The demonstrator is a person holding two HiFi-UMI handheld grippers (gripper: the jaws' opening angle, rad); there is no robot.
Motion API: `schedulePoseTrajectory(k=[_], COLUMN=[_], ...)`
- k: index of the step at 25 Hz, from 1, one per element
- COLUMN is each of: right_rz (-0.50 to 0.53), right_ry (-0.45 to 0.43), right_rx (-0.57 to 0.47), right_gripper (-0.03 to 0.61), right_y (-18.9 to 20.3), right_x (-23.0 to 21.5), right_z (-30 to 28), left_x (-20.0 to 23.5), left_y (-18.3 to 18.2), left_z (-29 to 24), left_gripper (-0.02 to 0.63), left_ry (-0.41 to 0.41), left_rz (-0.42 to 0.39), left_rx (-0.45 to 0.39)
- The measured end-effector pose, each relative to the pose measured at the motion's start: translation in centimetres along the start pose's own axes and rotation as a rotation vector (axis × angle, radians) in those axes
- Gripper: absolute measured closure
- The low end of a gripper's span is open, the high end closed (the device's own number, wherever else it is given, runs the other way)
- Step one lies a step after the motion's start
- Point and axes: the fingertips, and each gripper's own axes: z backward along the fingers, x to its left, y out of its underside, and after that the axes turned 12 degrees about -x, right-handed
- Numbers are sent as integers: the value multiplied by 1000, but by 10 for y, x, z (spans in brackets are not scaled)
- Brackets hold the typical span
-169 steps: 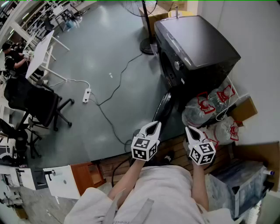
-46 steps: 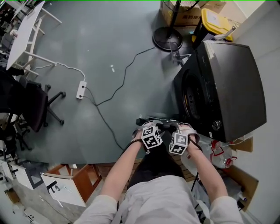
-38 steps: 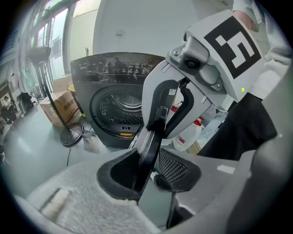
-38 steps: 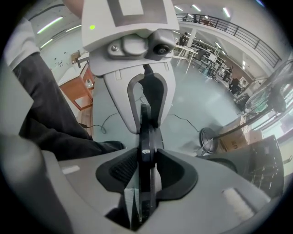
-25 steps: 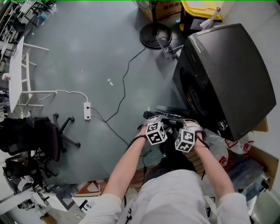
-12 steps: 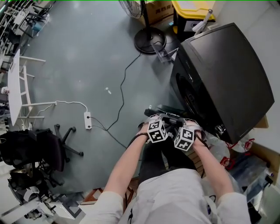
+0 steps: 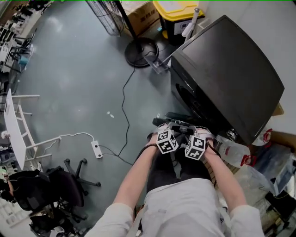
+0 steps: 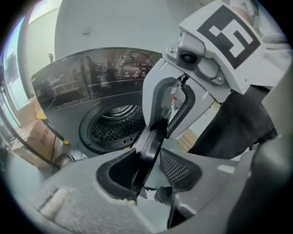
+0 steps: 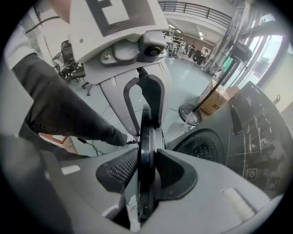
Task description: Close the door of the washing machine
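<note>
The black washing machine [image 7: 226,69] stands at the upper right with its round drum opening [image 7: 187,99] uncovered. Its door [image 7: 173,121] hangs swung out, edge-on below the opening. Both grippers sit side by side on the door's rim. In the left gripper view the rim [image 8: 149,146] lies between the jaws of my left gripper [image 8: 151,171], against one pad, with a gap to the meshed pad [image 8: 176,167]. My right gripper [image 9: 146,176] has both pads pressed on the rim [image 9: 146,137]. The drum [image 8: 114,121] shows beyond the jaws.
A fan stand [image 7: 138,46], a yellow bin [image 7: 178,14] and a cardboard box [image 7: 141,16] stand beyond the machine. A power strip [image 7: 97,149] and its cable lie on the grey floor, an office chair [image 7: 60,190] at lower left. Water bottles [image 7: 236,152] lie right of the machine.
Both grippers have moved a little with the door's rim toward the machine's front. The head view has swung, so the machine and the floor sit differently in it.
</note>
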Motion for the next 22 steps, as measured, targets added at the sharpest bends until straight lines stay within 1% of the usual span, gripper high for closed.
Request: schedulePoseTrajectory(k=[3, 6, 8, 11, 13, 15, 16, 18, 19, 22], right_rz=[-60, -117, -158, -220, -253, -291, -316, -370, -397, -462], right_ry=[30, 68, 95, 134, 154, 174, 190, 241, 270, 350], right_rx=[40, 64, 60, 60, 71, 73, 69, 59, 56, 47], right_gripper=[448, 449, 448, 448, 448, 448, 448, 448, 448, 448], right_y=[6, 1, 2, 7, 9, 10, 11, 15, 18, 21], right_x=[-7, -20, -31, -47, -55, -66, -72, -84, -88, -101], right_z=[2, -3, -4, -3, -4, -3, -1, 1, 2, 6], left_x=[4, 18, 30, 51, 65, 77, 83, 94, 99, 112], left_y=[-7, -8, -10, -16, -16, -14, -12, -5, -2, 5], left_z=[-7, -4, -5, -1, 8, 16, 19, 23, 23, 17], left_gripper=[454, 453, 447, 446, 446, 449, 471, 578, 612, 612], left_ry=[61, 109, 107, 61, 19, -25, -48, -93, -114, -156], left_rz=[-36, -67, -84, -78, -37, 23, 58, 129, 163, 267], left_rx=[-20, -42, -39, -66, -105, -144, -160, -177, -180, -187])
